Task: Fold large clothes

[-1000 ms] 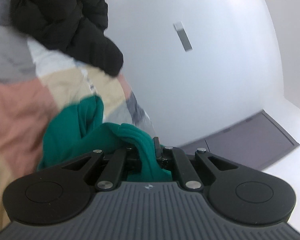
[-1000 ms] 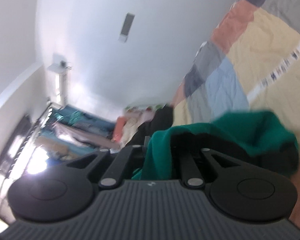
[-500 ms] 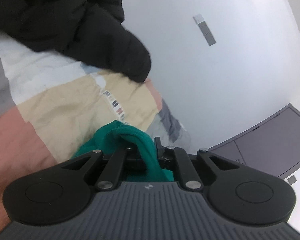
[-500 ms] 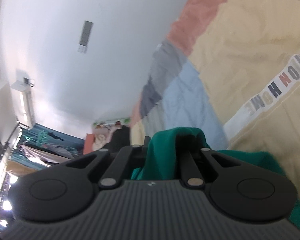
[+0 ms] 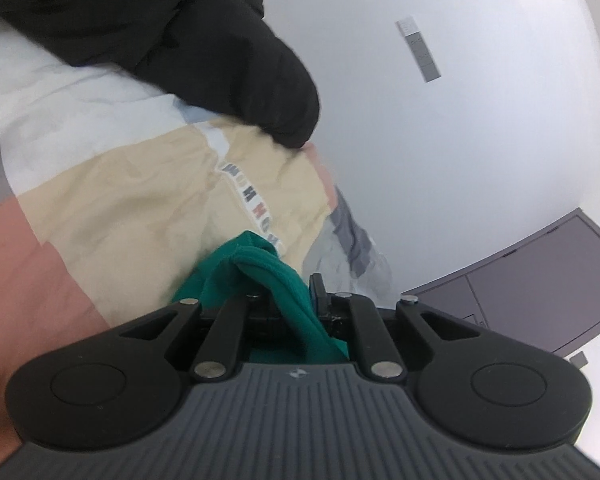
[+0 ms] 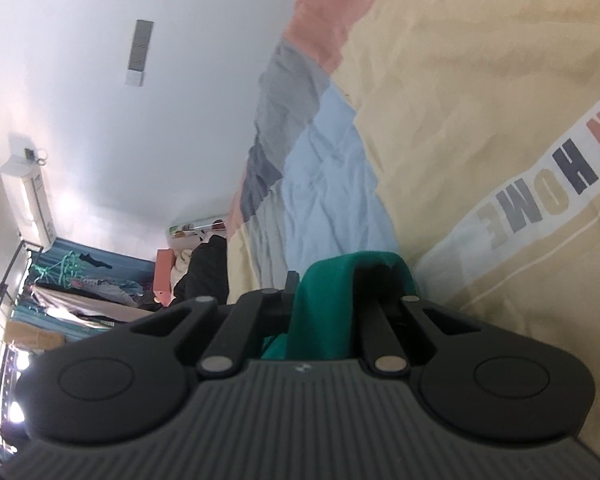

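Observation:
A green garment (image 5: pixel 260 268) is bunched between the jaws of my left gripper (image 5: pixel 296 300), which is shut on it. The cloth drapes over the left finger and hides it. In the right wrist view another part of the same green garment (image 6: pixel 320 320) is pinched in my right gripper (image 6: pixel 332 292), also shut on it, with a fold looped over the right finger. Both grippers sit low over a patchwork bedspread (image 5: pixel 120 208) of beige, pink, white and grey panels. Most of the garment lies below the gripper bodies, hidden.
A black puffy jacket (image 5: pixel 200 40) lies on the bedspread ahead of the left gripper. The bedspread (image 6: pixel 480 100) carries a lettered white strip (image 6: pixel 540 200). A white wall and a grey cabinet (image 5: pixel 540 280) stand beyond the bed. Cluttered shelves and clothes (image 6: pixel 80 288) are at the far left.
Both grippers have sunk toward the bedspread while holding the green garment. Less green cloth shows ahead of each gripper, and the black jacket has come closer in the left wrist view.

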